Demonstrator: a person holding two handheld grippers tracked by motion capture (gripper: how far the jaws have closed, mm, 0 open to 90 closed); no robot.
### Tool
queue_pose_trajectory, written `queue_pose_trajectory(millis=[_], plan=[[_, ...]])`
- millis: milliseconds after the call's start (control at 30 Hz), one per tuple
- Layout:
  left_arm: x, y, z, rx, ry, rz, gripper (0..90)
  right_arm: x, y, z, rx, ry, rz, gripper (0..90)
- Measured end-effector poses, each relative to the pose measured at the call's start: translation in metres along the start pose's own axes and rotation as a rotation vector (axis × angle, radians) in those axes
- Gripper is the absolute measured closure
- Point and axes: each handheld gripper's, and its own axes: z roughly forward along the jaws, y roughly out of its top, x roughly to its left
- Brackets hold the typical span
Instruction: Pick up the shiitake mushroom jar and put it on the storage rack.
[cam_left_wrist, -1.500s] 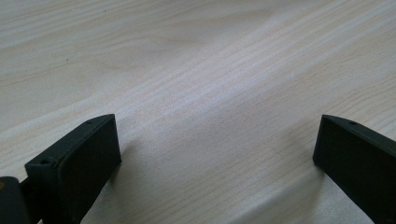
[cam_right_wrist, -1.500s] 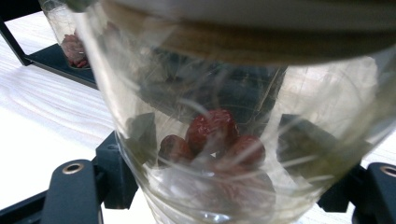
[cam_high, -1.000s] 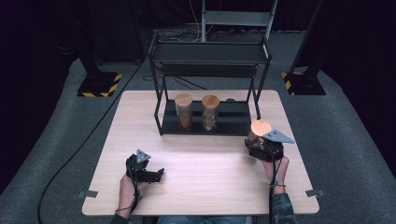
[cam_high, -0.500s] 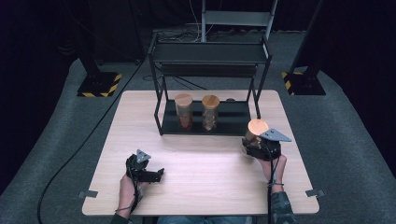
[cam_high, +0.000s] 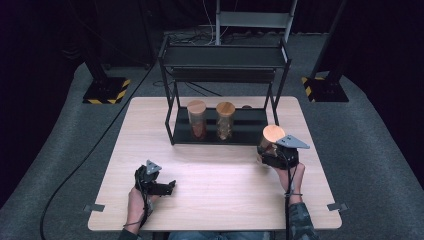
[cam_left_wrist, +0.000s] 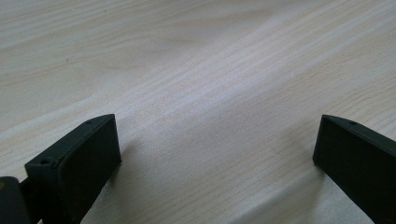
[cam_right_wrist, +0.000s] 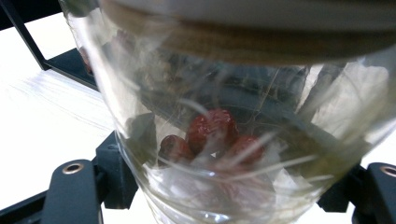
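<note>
Pale wooden bench (cam_high: 220, 195), right tongs (cam_high: 267, 150) clamped round glass jar (cam_right_wrist: 224, 140) body below wooden lid (cam_high: 273, 133), likely slippery and breakable; left tongs (cam_left_wrist: 217, 154) wide, empty.

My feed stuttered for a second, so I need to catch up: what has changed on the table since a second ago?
Little has changed. The right tool, shut on the glass jar with the wooden lid, has carried it slightly toward the black rack. No grip was taken or released. The left tool stays open on the wooden table, and the two jars on the rack's lower shelf have not moved.
</note>
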Motion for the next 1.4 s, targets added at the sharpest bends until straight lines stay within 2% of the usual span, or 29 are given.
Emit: queue_pose_trajectory(millis=[1400], plan=[[0.000, 0.000, 0.000, 0.000, 0.000, -0.001, 0.0, 0.004, 0.020, 0.014, 0.015, 0.011, -0.024, 24.4]])
